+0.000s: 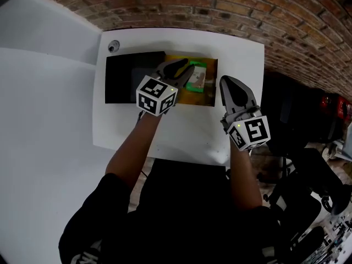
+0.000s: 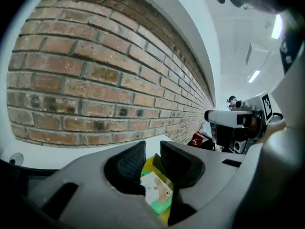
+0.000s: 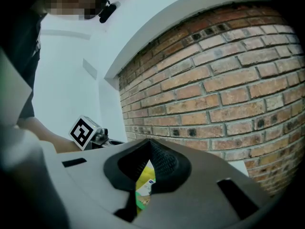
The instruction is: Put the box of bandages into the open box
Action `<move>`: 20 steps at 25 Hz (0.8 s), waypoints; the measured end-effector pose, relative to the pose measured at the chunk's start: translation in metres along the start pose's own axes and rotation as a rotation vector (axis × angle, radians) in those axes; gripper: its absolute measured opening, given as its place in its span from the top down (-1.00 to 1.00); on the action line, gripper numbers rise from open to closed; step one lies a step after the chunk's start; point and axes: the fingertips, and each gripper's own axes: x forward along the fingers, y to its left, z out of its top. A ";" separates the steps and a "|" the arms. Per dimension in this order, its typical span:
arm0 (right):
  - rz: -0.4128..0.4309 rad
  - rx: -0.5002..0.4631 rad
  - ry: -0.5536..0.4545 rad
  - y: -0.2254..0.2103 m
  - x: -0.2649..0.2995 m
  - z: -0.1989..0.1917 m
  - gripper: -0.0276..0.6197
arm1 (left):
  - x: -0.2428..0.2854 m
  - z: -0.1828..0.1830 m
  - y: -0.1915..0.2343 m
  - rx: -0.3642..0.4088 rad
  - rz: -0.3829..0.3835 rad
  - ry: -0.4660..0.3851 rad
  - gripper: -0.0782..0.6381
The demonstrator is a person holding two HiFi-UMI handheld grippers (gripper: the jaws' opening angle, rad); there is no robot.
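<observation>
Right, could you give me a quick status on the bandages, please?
Left gripper narrowly open, empty, above the yellow open box. Right gripper shut, empty. Box of bandages lies inside the box. Nothing blocking.

Light is falling from overhead: ceiling strips point(image 2: 277, 26) are glowing in the left gripper view, the nearer one flaring. In the head view the white table point(image 1: 181, 133) is glaring almost to blankness, while the person's dark clothes point(image 1: 181, 213) are sinking into near black. The wall point(image 1: 220, 4) is bowing into an arc there, and its bricks are curving in both gripper views, whose corners are darkening. The left gripper point(image 2: 152, 152) and right gripper point(image 3: 149, 146) are blurring close to their lenses, pads lying in shadow; the open box point(image 2: 149, 163) below is showing bright yellow.
</observation>
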 end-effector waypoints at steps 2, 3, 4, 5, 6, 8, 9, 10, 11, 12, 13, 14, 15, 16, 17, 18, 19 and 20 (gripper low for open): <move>-0.003 -0.006 -0.007 0.003 0.000 0.005 0.90 | -0.006 0.010 -0.001 0.008 -0.001 -0.023 0.52; -0.001 -0.011 -0.009 0.006 0.000 0.007 0.90 | -0.010 0.014 -0.001 0.011 -0.001 -0.033 0.55; 0.000 -0.015 -0.011 0.008 0.000 0.009 0.90 | -0.013 0.019 -0.001 0.013 -0.001 -0.043 0.56; -0.001 -0.016 -0.014 0.009 0.000 0.012 0.90 | -0.017 0.023 -0.001 0.015 -0.002 -0.051 0.59; -0.002 -0.017 -0.017 0.011 0.000 0.014 0.90 | -0.020 0.028 -0.001 0.017 -0.002 -0.060 0.61; 0.001 -0.027 -0.021 0.015 0.000 0.020 0.90 | -0.027 0.037 -0.002 0.024 -0.003 -0.076 0.65; 0.002 -0.034 -0.023 0.017 0.000 0.023 0.90 | -0.031 0.042 -0.002 0.029 -0.003 -0.084 0.67; 0.002 -0.040 -0.026 0.019 0.000 0.026 0.90 | -0.035 0.046 -0.003 0.034 -0.004 -0.092 0.68; 0.000 -0.043 -0.030 0.021 0.000 0.029 0.90 | -0.040 0.050 -0.004 0.039 -0.006 -0.099 0.70; 0.000 -0.047 -0.035 0.023 0.000 0.032 0.90 | -0.045 0.053 -0.005 0.045 -0.009 -0.104 0.71; 0.001 -0.051 -0.039 0.025 -0.001 0.034 0.90 | -0.050 0.056 -0.005 0.050 -0.013 -0.110 0.73; 0.004 -0.056 -0.044 0.028 -0.001 0.037 0.90 | -0.056 0.059 -0.006 0.054 -0.018 -0.116 0.74; 0.007 -0.063 -0.048 0.031 -0.002 0.039 0.90 | -0.062 0.062 -0.006 0.057 -0.023 -0.123 0.74; 0.010 -0.070 -0.049 0.034 -0.002 0.042 0.90 | -0.068 0.066 -0.007 0.058 -0.028 -0.130 0.74; 0.013 -0.078 -0.050 0.037 -0.003 0.045 0.90 | -0.074 0.069 -0.008 0.058 -0.032 -0.138 0.74; 0.014 -0.086 -0.052 0.039 -0.004 0.048 0.90 | -0.081 0.073 -0.008 0.058 -0.036 -0.146 0.74; 0.016 -0.094 -0.054 0.042 -0.005 0.051 0.90 | -0.087 0.076 -0.009 0.059 -0.039 -0.155 0.74; 0.017 -0.103 -0.056 0.044 -0.006 0.055 0.90 | -0.093 0.080 -0.010 0.061 -0.042 -0.164 0.74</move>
